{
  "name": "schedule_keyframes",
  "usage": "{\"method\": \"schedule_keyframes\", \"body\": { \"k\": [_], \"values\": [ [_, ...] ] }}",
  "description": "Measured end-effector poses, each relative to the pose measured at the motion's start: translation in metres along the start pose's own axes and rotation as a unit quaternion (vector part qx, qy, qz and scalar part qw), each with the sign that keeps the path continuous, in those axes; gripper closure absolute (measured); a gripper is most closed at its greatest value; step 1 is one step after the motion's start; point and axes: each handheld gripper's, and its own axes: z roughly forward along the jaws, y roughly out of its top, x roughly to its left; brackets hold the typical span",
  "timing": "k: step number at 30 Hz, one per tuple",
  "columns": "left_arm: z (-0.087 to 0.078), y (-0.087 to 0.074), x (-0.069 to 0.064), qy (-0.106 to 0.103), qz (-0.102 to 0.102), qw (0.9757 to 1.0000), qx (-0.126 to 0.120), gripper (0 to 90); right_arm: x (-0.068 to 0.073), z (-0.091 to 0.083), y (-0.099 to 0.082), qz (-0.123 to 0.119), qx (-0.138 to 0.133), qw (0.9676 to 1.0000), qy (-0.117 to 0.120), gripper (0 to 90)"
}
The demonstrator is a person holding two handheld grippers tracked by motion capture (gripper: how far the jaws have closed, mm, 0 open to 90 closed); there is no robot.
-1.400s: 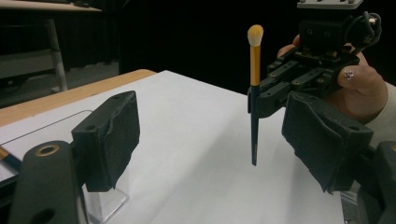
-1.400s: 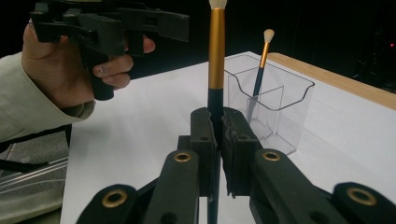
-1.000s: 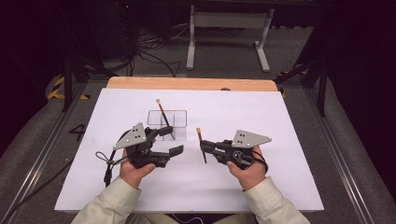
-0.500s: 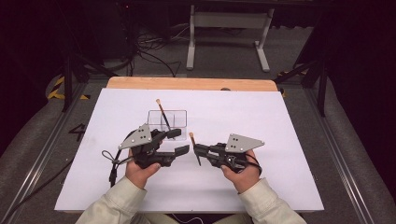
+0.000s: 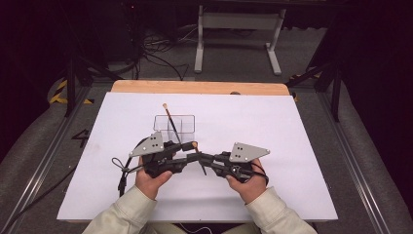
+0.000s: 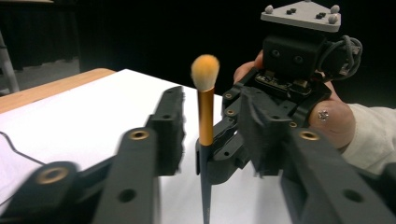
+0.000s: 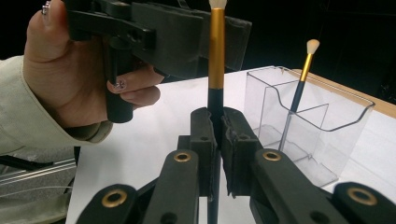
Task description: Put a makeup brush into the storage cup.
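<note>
Held brush: a makeup brush (image 7: 216, 56) with a gold ferrule and pale tuft stands upright, its dark handle pinched between the pressed-together jaws of the right gripper (image 5: 203, 159).
Left gripper (image 5: 187, 152): its jaws have just been closing and stand either side of the same brush (image 6: 205, 112); the left gripper view shows gaps between the pads and the ferrule, so they do not press it.
High view: both grippers meet tip to tip over the white table (image 5: 292, 126), just in front of a clear organiser (image 5: 187, 119).
Right gripper view: the organiser (image 7: 345, 116) shows its divided compartments, and a second brush (image 7: 301, 74) leans in the far one, tuft up.
Left gripper view: the right hand (image 6: 331, 121) sits behind the brush, with the grey plate on top of its gripper.
Hands: the left hand (image 5: 152, 179) holds its gripper low on the sheet.
In the way: the left gripper's body hides the top of the brush tuft in the right gripper view.
</note>
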Motion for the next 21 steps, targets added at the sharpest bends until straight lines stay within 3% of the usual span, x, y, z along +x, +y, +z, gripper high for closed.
{"method": "schedule_keyframes", "body": {
  "k": [7, 19, 21],
  "values": [
    [-0.0016, -0.0001, -0.0008, 0.002, 0.002, 1.0000, 0.004, 81.8, 0.0018, 0.0008, 0.0001, -0.004, 0.001, 1.0000, 0.004, 84.2],
    [-0.0033, 0.0026, -0.0024, 0.000, 0.009, 0.9999, 0.008, 83.3, 0.0025, 0.0017, 0.0009, -0.009, -0.004, 0.9999, 0.012, 83.7],
    [-0.0037, 0.0045, -0.0030, 0.005, 0.011, 0.9999, 0.012, 83.4, 0.0020, 0.0015, 0.0018, -0.012, -0.001, 0.9998, 0.013, 79.1]
  ]
}}
